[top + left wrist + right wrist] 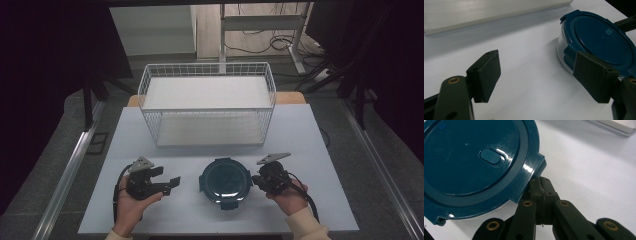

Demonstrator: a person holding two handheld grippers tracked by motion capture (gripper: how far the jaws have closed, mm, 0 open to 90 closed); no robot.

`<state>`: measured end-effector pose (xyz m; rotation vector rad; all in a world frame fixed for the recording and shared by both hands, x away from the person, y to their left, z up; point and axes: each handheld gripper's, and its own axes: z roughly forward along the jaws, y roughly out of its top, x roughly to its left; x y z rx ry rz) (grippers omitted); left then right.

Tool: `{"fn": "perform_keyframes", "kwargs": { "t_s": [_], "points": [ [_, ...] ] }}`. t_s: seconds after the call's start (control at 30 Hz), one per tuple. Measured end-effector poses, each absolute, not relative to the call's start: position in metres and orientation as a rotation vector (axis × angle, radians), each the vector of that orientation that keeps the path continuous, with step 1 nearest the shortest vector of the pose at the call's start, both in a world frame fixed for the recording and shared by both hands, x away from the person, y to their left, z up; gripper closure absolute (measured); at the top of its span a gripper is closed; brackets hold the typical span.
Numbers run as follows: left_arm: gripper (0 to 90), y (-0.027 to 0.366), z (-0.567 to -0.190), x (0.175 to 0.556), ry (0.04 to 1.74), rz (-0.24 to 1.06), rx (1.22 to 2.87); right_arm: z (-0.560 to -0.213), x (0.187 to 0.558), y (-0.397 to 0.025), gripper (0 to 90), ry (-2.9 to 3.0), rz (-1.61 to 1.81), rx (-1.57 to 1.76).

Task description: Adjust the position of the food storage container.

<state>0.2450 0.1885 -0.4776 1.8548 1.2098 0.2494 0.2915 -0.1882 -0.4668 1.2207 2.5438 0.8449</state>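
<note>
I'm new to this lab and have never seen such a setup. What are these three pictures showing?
A person sits at a white table holding a black two-jaw gripper in each hand. The high view looks down from above; the other two come from cameras riding on each gripper. On the table stand a white wire basket and a round clear container with a dark blue lid. The left gripper is open beside the container and holds nothing. The right gripper has its jaws together against a latch tab on the lid's rim.
</note>
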Motion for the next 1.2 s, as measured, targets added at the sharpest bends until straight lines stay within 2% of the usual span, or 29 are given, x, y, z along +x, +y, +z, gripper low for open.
{"fn": "perform_keyframes", "kwargs": {
  "t_s": [0.4, 0.67, 0.7, 0.77, 0.83, 0.9, 1.07, 1.2],
  "points": [
    [22.0, 0.196, -0.48, 0.244, 1.217, 0.256, 1.844, -0.471, 0.291, -0.189, 89.9, 2.497, 0.948, 1.235],
    [21.8, 0.194, -0.467, 0.24, 1.193, 0.275, 1.821, -0.454, 0.285, -0.212, 88.5, 2.362, 1.117, 1.191],
    [21.7, 0.193, -0.465, 0.239, 1.189, 0.272, 1.818, -0.453, 0.284, -0.215, 82.2, 2.358, 1.15, 1.192],
    [21.5, 0.192, -0.464, 0.238, 1.186, 0.26, 1.816, -0.452, 0.282, -0.219, 62.5, 2.327, 1.198, 1.193],
    [21.2, 0.192, -0.464, 0.237, 1.193, 0.236, 1.802, -0.451, 0.283, -0.223, 46.6, 2.292, 1.236, 1.22],
    [20.8, 0.192, -0.464, 0.238, 1.196, 0.207, 1.791, -0.449, 0.284, -0.226, 36.3, 2.275, 1.28, 1.226],
    [20.2, 0.196, -0.463, 0.237, 1.21, 0.195, 1.77, -0.449, 0.285, -0.229, 24.0, 2.311, 1.33, 1.189],
    [19.7, 0.195, -0.465, 0.236, 1.224, 0.181, 1.767, -0.453, 0.287, -0.228, 19.2, 2.319, 1.295, 1.199]
  ]
}}
